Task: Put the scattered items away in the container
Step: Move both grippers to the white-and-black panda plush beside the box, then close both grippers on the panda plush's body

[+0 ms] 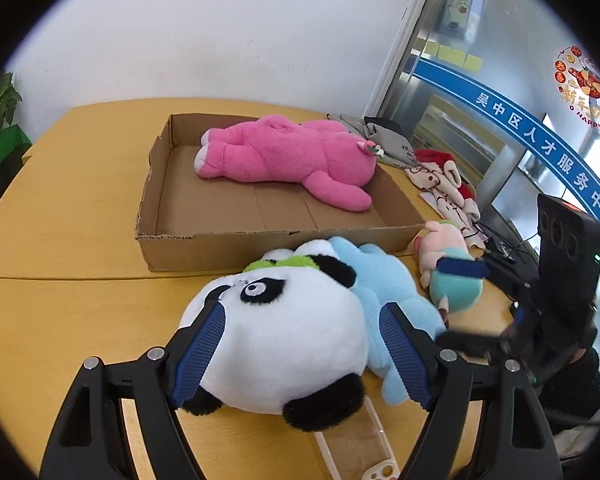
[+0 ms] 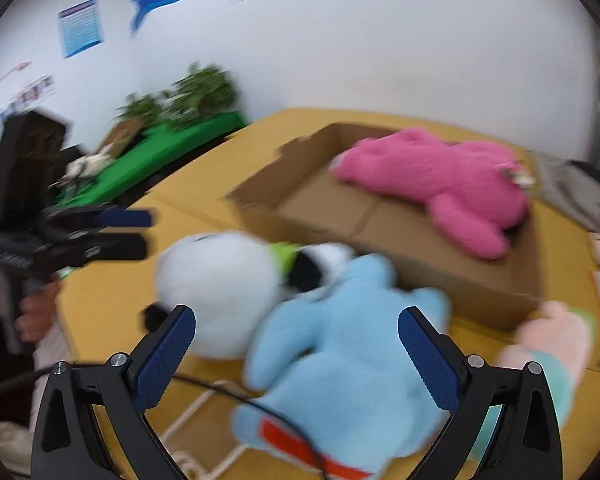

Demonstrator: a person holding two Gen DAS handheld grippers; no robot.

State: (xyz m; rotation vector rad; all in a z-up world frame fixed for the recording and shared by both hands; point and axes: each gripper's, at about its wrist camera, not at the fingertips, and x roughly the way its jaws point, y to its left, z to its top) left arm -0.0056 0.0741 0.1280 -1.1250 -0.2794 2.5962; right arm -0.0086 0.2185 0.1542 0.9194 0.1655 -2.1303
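Observation:
A shallow cardboard box (image 1: 152,208) on the yellow table holds a pink plush bear (image 1: 284,156) lying on its side. In front of the box lie a panda plush (image 1: 284,352), a light blue plush (image 1: 396,288) and a small pink and teal doll (image 1: 448,256). My left gripper (image 1: 302,308) is open, its blue pads framing the panda's head. From the right wrist view the left gripper (image 2: 146,232) stands just left of the panda (image 2: 216,280), apart from it. My right gripper (image 2: 298,320) is open over the blue plush (image 2: 340,360), beside the doll (image 2: 548,344).
A clear phone case (image 1: 352,444) lies on the table near the panda. Crumpled cloths (image 1: 440,176) and black cables (image 1: 500,248) crowd the right edge. Potted plants on a green stand (image 2: 172,136) sit beyond the table's left side. A person's hand (image 2: 32,316) holds the left gripper.

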